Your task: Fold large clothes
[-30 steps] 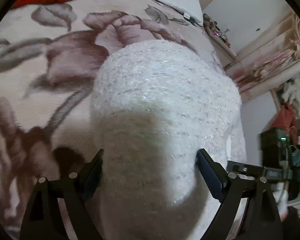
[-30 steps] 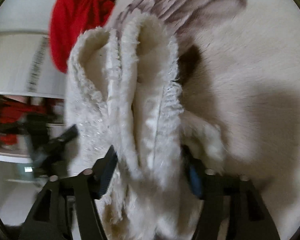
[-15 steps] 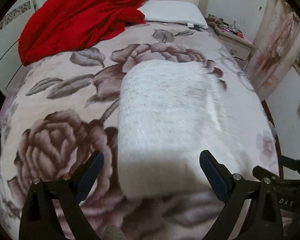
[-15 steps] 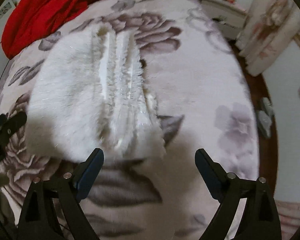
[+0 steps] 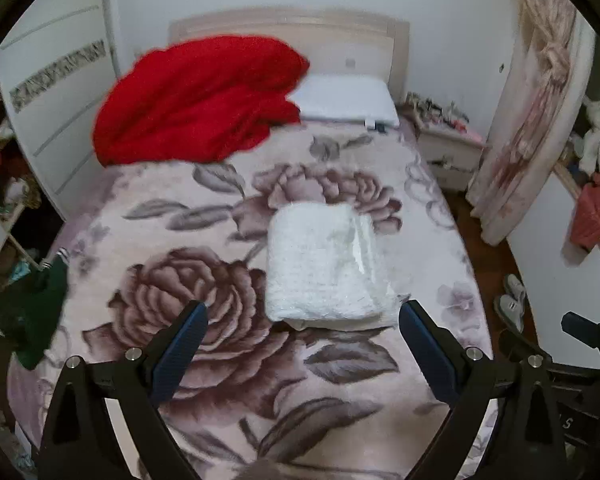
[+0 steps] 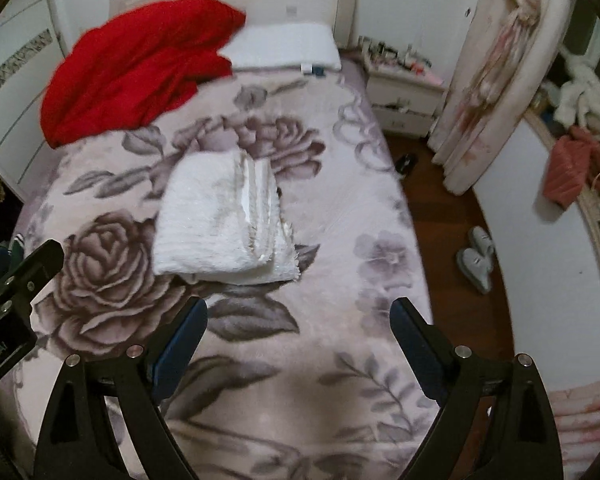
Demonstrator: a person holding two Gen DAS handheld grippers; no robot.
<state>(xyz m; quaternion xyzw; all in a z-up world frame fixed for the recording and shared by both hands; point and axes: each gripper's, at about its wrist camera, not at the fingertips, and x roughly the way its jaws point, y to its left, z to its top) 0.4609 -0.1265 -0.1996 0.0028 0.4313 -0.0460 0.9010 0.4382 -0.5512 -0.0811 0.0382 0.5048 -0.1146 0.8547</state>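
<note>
Both grippers, left [image 5: 303, 354] and right [image 6: 299, 346], have backed off, jaws wide and empty. My folded fluffy white knit garment [image 5: 323, 268] lies mid-bed, nearer the right edge of the floral blanket [image 5: 204, 320]. I'd press its loose layered edges flat.

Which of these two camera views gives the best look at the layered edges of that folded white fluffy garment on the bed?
The right wrist view: the white garment shows its stacked folded edges along its right side, lying on the floral blanket. The left wrist view shows the same garment mostly from its smooth top, the layers barely visible.
</note>
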